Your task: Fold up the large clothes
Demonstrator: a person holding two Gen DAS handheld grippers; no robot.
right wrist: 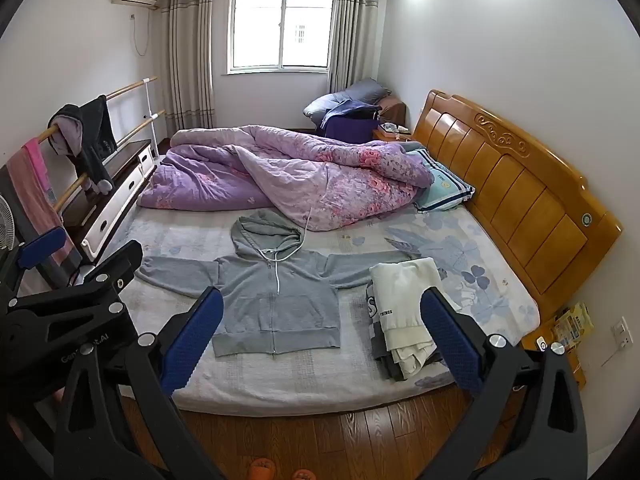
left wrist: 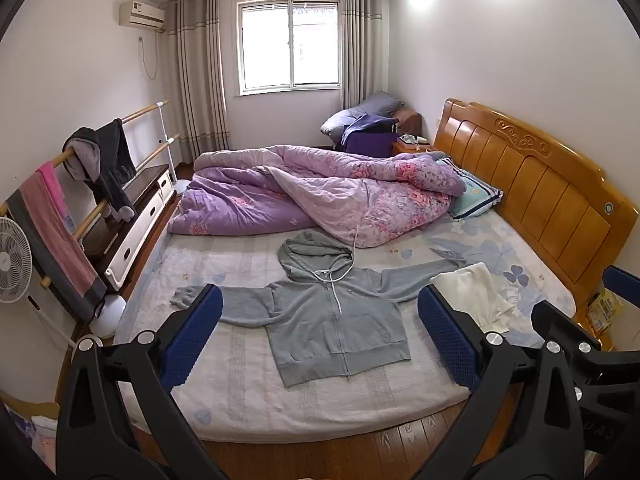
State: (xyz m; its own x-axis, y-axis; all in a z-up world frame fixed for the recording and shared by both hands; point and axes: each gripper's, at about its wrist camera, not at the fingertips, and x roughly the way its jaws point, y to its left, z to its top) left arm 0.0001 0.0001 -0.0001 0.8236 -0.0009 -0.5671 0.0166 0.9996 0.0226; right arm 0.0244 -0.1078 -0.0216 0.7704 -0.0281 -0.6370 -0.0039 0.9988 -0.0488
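- My left gripper (left wrist: 320, 336) hovers off the bed's near edge, above the wooden floor (left wrist: 360, 452), fingers levelled toward the mattress; its jaws stand wide apart and released, grasping nothing.
- My right gripper (right wrist: 322, 340) hangs beside it in the same pose, also spread open and empty, aimed at the near edge of the bed (right wrist: 280, 392).
- In the right wrist view, my left gripper's black frame shows at the far left, just beside the right one.
- The grey hoodie (left wrist: 336, 320) lies flat and face up on the mattress, near the middle of the near edge. Its zip is closed.
- Its long axis, hem to hood, runs from the near edge toward the far side; the hood (left wrist: 316, 252) points away from me, touching the quilt.
- Both sleeves are spread sideways, parallel to the near edge; one reaches toward the footboard side, the other toward the headboard (left wrist: 532, 184).
- A stack of folded clothes (right wrist: 404, 316), cream on top, sits at the near edge on the headboard side, over that sleeve's end.
- A crumpled purple floral quilt (left wrist: 320, 188) fills the far half of the bed.
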